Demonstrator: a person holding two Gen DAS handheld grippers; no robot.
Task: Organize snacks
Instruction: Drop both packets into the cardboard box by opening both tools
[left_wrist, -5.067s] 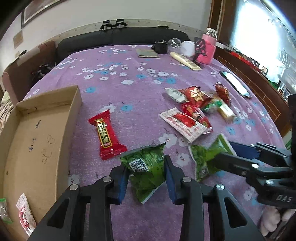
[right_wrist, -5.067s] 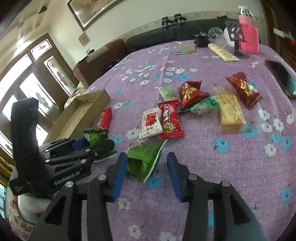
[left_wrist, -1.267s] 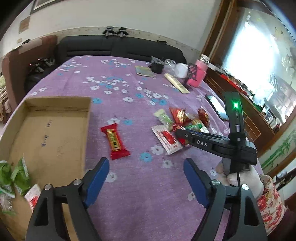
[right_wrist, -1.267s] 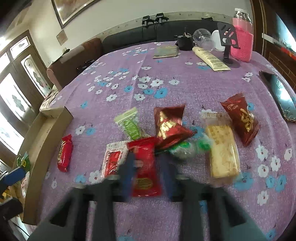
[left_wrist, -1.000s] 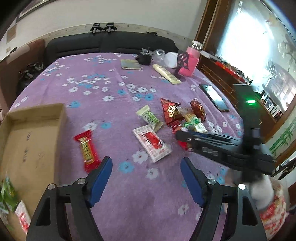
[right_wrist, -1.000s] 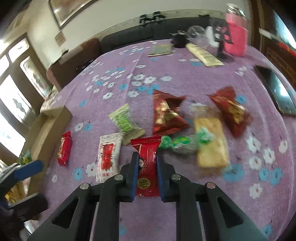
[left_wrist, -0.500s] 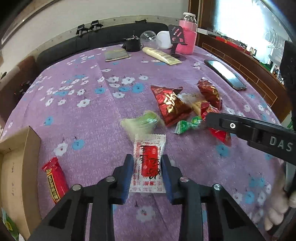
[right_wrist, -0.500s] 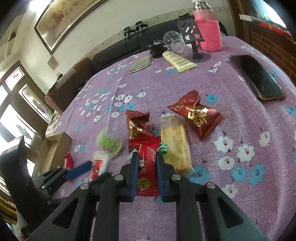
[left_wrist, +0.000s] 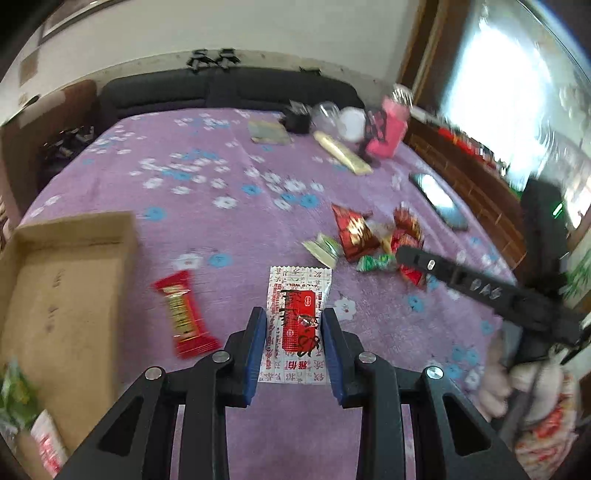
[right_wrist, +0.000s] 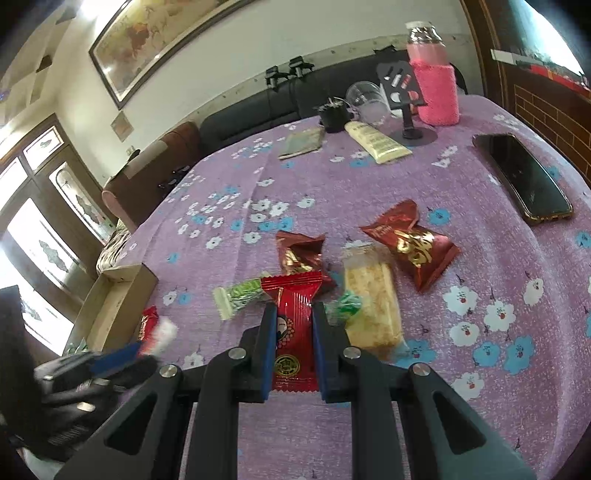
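Left tongs: the left tongs (left_wrist: 293, 345) were closed on a flat white sachet with a red panel and red print (left_wrist: 298, 325), blue pads pressed to both long edges, held above the purple flower-print cloth covering the table (left_wrist: 221, 177).
Right tongs: the right tongs (right_wrist: 294, 341) were clamped narrowly on a glossy red wrapper with a small face and gold seal (right_wrist: 294, 325), one pad on each side.
Box: an open, shallow brown cardboard box (left_wrist: 62, 291) sat at the table's left edge; green and white-red packets (left_wrist: 22, 417) lay blurred in its near corner.
Red bar: a long red bar wrapper with gold lettering (left_wrist: 183, 318) lay on the cloth just beside the box wall, apart from the white sachet.
Loose pile, right wrist view: a green-and-white packet (right_wrist: 240, 295) lay left of the held red wrapper; a dark red foil pouch (right_wrist: 300, 254) behind it; a clear-wrapped pale yellow cake bar (right_wrist: 373, 302) to its right, with a small green twisted candy (right_wrist: 345, 304) against that bar; a second dark red foil pouch with gold print (right_wrist: 410, 242) lay farther right.
Far side: a black phone (right_wrist: 521, 179) lay flat near the right edge; a pink-sleeved bottle (right_wrist: 434, 77), a black stand (right_wrist: 406, 107), a clear cup (right_wrist: 365, 99) and a cream tube (right_wrist: 376, 142) stood or lay by the far edge.
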